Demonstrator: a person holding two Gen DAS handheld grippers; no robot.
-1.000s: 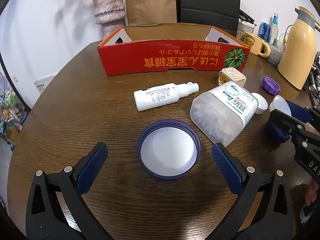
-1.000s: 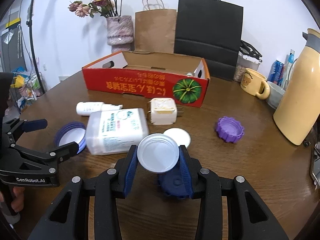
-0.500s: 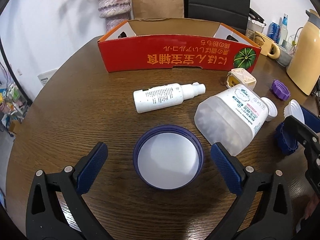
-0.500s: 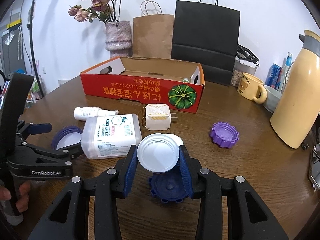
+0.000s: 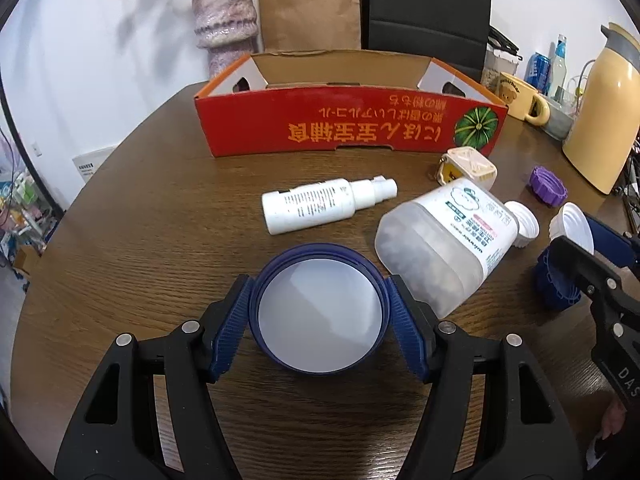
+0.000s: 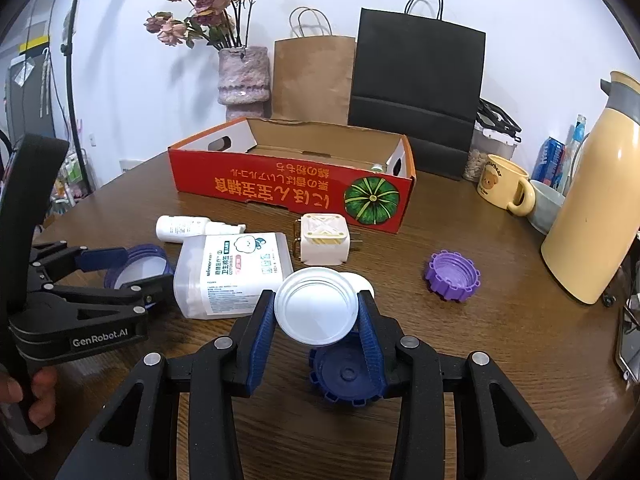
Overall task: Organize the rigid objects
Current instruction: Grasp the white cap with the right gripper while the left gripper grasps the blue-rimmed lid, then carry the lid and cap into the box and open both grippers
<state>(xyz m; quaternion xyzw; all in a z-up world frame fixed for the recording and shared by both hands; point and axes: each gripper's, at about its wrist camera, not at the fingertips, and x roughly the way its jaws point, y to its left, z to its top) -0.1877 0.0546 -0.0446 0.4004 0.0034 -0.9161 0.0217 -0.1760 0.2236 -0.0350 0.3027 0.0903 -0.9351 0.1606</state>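
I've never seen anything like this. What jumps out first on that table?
Nearest the viewer, the left claw has just been closing around a wide blue lid lying flat on the brown table. To its right, the right claw grips a smaller white lid above a dark blue cap. Behind them sits a red cardboard box with a pumpkin picture.

Bright even indoor light, sharp focus, fisheye-bent edges, dark corners.

The left tool point(image 5: 319, 310) has just been closing, its pads apparently touching something; the right tool point(image 6: 316, 325) stays clamped, both angled downward.
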